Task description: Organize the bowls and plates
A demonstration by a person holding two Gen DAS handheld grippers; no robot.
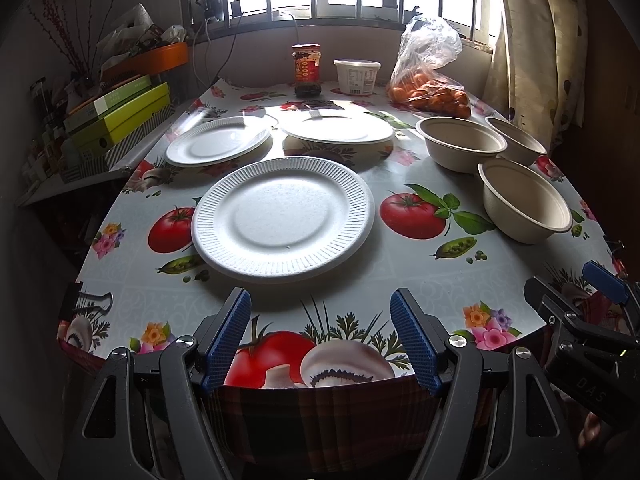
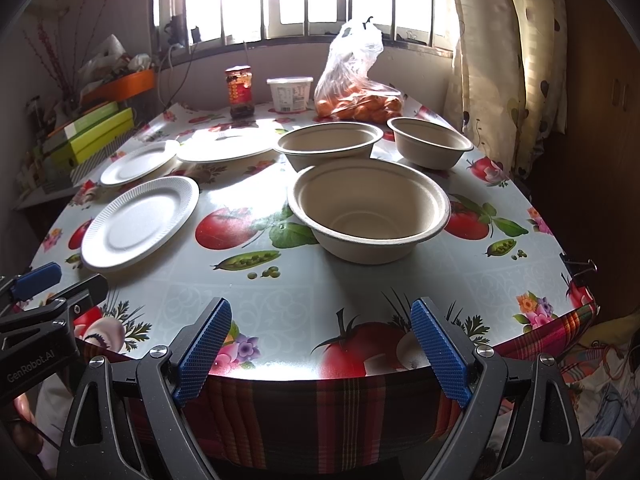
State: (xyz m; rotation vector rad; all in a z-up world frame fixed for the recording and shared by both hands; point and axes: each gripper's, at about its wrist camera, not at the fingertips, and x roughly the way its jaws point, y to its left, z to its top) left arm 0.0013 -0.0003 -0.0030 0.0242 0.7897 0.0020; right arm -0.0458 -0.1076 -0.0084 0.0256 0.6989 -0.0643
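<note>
Nothing sorted: three plates (image 1: 283, 217) and three bowls (image 2: 369, 211) lie separate on the table (image 1: 400, 280), left tongs (image 1: 320, 334) and right tongs (image 2: 320, 346) both agape, empty.

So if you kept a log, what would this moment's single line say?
left gripper open, empty | right gripper open, empty | three paper plates apart | three paper bowls apart | nothing stacked yet
</note>
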